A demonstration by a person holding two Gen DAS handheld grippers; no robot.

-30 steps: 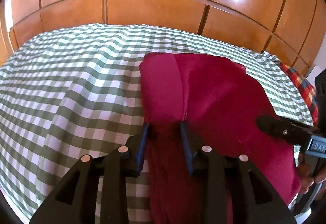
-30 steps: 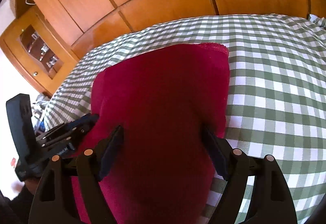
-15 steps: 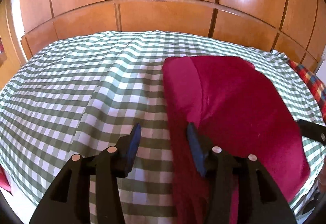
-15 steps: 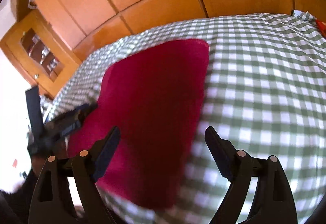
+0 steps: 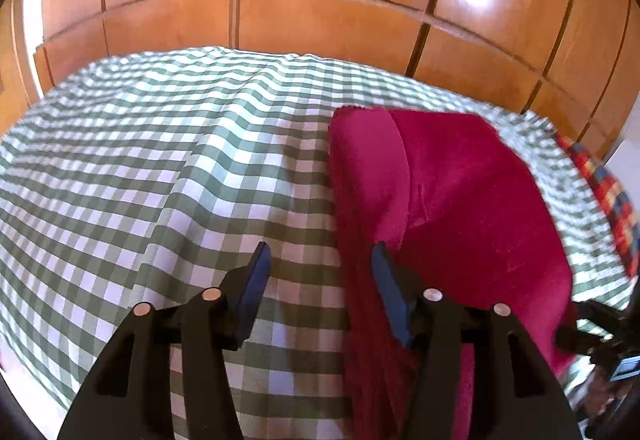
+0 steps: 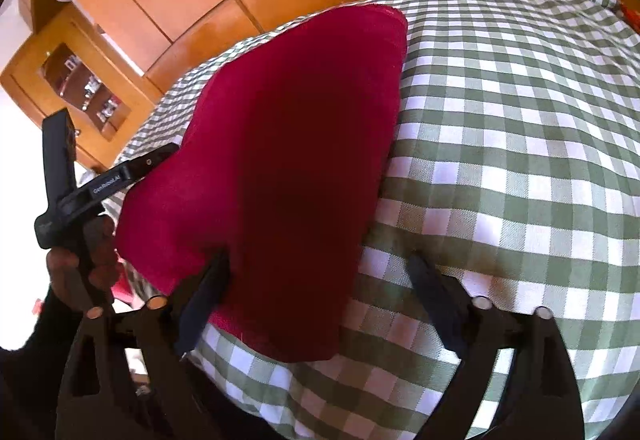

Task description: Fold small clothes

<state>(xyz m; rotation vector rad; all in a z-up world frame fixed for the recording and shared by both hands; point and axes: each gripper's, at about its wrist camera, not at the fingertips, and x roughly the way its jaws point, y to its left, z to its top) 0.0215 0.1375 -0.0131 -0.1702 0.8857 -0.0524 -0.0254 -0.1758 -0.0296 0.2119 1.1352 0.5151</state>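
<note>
A dark red folded garment [image 5: 460, 200] lies flat on the green-and-white checked cloth [image 5: 160, 180]. My left gripper [image 5: 320, 264] hovers over the garment's left edge. Its jaws are opening, and only that edge lies loosely between them, unpressed. In the right wrist view the same garment [image 6: 300, 140] fills the middle. My right gripper [image 6: 320, 280] stands wide over its near right corner, jaws still opening, and nothing is clamped. The left gripper's fingers [image 6: 136, 166] show beside the garment there, held by a hand [image 6: 76, 268]. The right gripper [image 5: 592, 332] shows in the left wrist view at the lower right.
Glossy wooden cupboard panels [image 5: 320, 0] rise just behind the table. A multicoloured plaid cloth [image 5: 600, 180] lies at the far right edge. A glass-fronted wooden cabinet [image 6: 80, 88] stands beyond the table's left end. Checked cloth [image 6: 520, 120] stretches to the right of the garment.
The left jaws have spread and let the garment's edge go, and that gripper has drawn off to the left. The right jaws have widened and that gripper has shifted right, off the garment's middle.
</note>
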